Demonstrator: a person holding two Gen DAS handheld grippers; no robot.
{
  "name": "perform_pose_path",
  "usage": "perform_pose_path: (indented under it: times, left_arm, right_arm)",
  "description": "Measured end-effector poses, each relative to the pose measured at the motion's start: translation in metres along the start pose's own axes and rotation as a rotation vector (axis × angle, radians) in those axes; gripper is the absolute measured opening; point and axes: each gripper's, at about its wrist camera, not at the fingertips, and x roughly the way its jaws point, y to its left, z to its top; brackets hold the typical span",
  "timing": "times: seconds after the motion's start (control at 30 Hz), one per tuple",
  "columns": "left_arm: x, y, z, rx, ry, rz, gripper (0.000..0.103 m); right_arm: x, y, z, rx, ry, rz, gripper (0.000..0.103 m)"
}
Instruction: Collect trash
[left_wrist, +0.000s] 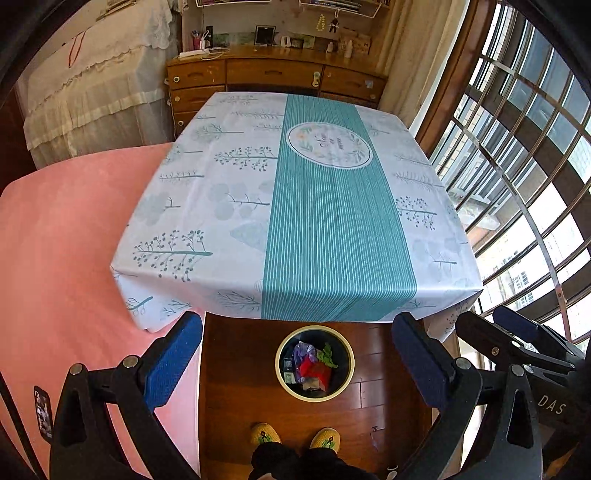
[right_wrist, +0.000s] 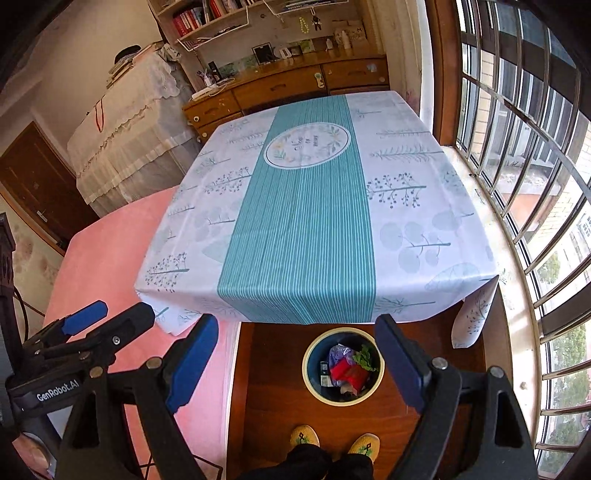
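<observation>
While both hang spread, left tool (left_wrist: 297, 358) and right tool (right_wrist: 295, 363) flank bin (left_wrist: 280, 373).

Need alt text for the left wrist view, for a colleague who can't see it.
Left gripper open and empty above a round bin on the wooden floor, holding red, purple and green trash. Beyond it, a table under a teal-striped cloth shows no items.

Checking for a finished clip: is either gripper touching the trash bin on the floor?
Apart. In the left wrist view the left gripper is open with the bin far below; the right wrist view shows the right gripper equally clear.
</observation>
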Motion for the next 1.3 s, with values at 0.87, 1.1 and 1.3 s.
perform_pose_path:
  times: [0.87,1.1,1.3]
  left_arm:
    - [-0.051,-0.022,0.013,0.018,-0.097,0.033,0.102]
    - [-0.055,-0.029,0.011,0.031,-0.117,0.044,0.102]
    - [-0.057,-0.031,0.012,0.037,-0.129,0.052,0.102]
  right_arm:
    - [-0.055,0.016,0.014,-0.039,-0.144,-0.011,0.087]
    - [-0.061,0.015,0.012,-0.039,-0.172,-0.024,0.087]
    - [-0.064,0.013,0.012,-0.041,-0.188,-0.030,0.087]
